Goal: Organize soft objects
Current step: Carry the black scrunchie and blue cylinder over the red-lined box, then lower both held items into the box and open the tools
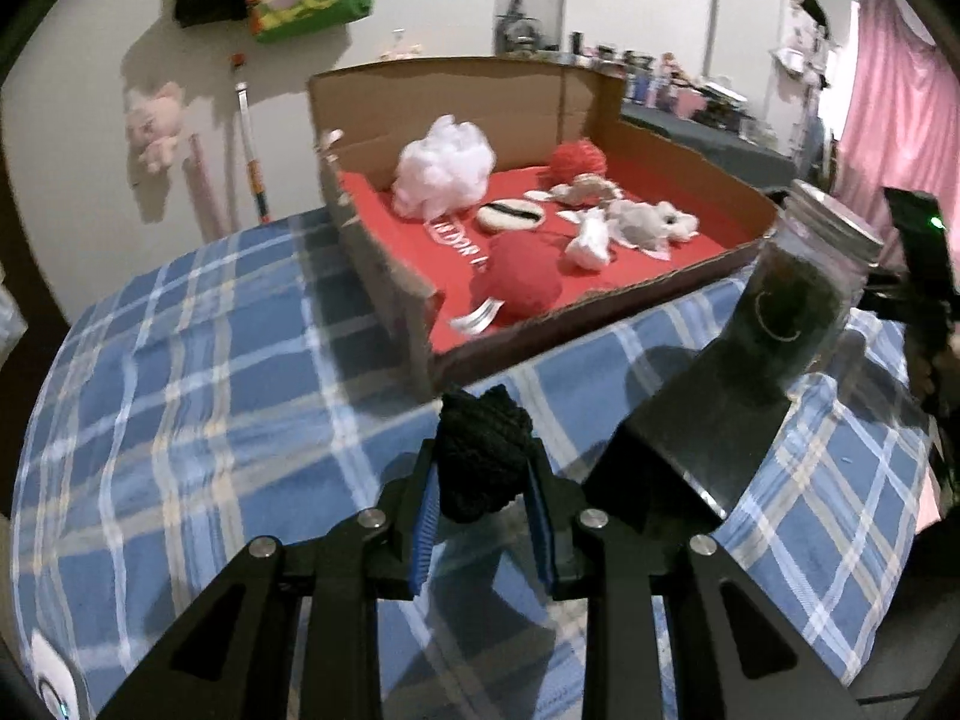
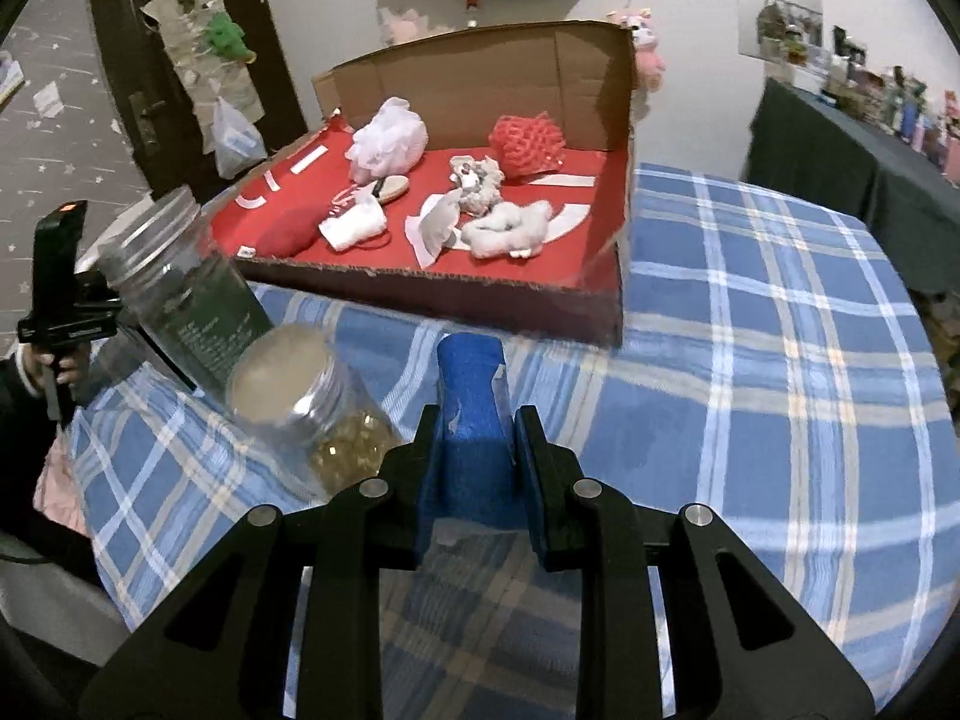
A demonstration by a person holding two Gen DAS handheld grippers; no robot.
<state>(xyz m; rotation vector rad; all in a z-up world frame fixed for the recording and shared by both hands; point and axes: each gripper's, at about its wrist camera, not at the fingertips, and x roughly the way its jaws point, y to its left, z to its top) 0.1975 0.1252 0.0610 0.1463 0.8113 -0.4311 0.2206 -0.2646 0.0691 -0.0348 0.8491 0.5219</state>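
Note:
My left gripper (image 1: pixel 485 468) is shut on a black knitted ball (image 1: pixel 483 450), held just short of the near wall of a cardboard box (image 1: pixel 396 276) lined in red. My right gripper (image 2: pixel 471 438) is shut on a blue roll of soft wrap (image 2: pixel 471 402), held before the box's front wall (image 2: pixel 456 294). Inside the box lie a white bath pouf (image 1: pixel 444 165), red yarn balls (image 1: pixel 522 279), a red net pouf (image 2: pixel 528 141), a small oval brush (image 1: pixel 510 215) and grey-white plush toys (image 2: pixel 510 228).
A blue plaid cloth (image 2: pixel 768 360) covers the table. A tall dark-filled jar (image 1: pixel 786 300) with a metal lid stands right of the left gripper; the right wrist view shows this jar (image 2: pixel 180 294) beside a jar of yellow beads (image 2: pixel 312 408). A hand (image 2: pixel 57 366) holds the other gripper's handle.

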